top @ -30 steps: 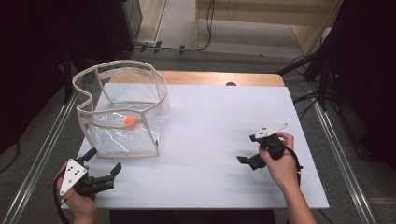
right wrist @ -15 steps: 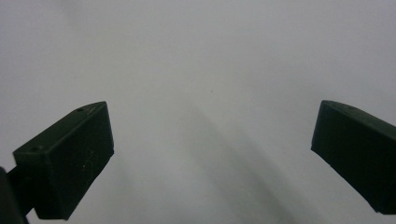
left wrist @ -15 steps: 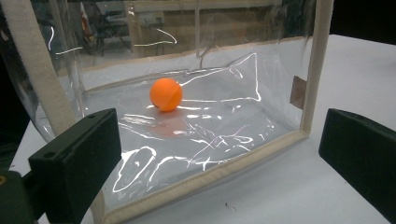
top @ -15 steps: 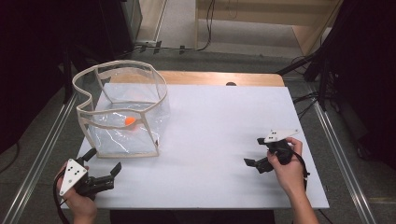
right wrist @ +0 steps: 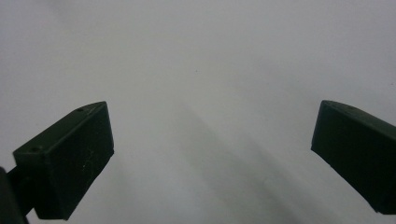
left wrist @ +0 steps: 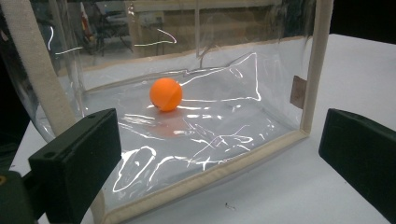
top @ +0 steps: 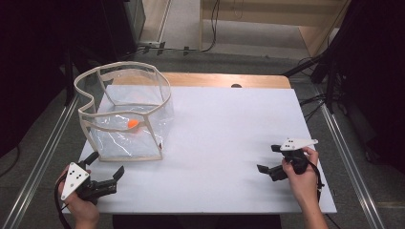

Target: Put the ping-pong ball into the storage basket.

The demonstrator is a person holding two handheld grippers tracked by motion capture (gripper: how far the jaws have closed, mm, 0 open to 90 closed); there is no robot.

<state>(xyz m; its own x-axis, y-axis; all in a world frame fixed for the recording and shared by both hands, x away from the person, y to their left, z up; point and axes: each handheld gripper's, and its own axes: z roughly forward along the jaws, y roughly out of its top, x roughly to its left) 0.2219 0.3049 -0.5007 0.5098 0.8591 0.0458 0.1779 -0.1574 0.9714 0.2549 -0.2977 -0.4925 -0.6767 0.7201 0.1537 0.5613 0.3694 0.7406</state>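
Left gripper (top: 106, 164) sits down at about 7 o'clock on the table (top: 229, 138), and we can see its jaws spread wide with nothing between them. From the high view it's parked just short of the near bottom edge of the clear bag (top: 125, 117), close but not touching as far as we can tell. That bag is a see-through plastic thing with cream fabric trim, standing open-topped over at roughly 9 to 10 o'clock on the white tabletop.

Inside it there's a small orange ball (top: 133, 123) resting on the bag's floor. In the left gripper view the ball (left wrist: 166, 94) shows up at about 11 o'clock of the frame, behind the transparent front wall of the bag (left wrist: 196, 154), with the left gripper (left wrist: 217, 154) and its two black jaws framing the lower corners. The bag's trimmed bottom edge runs right across between the jaws, and a vertical trim strip stands up at 1 o'clock.

Right gripper (top: 270, 160) is way over at about 4 o'clock on the table, well apart from the bag and the ball, held in the person's right hand (top: 302, 177). Its jaws are apart too, holding nothing. In the right gripper view we just get the right gripper (right wrist: 212, 144) over bare white tabletop (right wrist: 210, 56), jaws wide at both lower corners.
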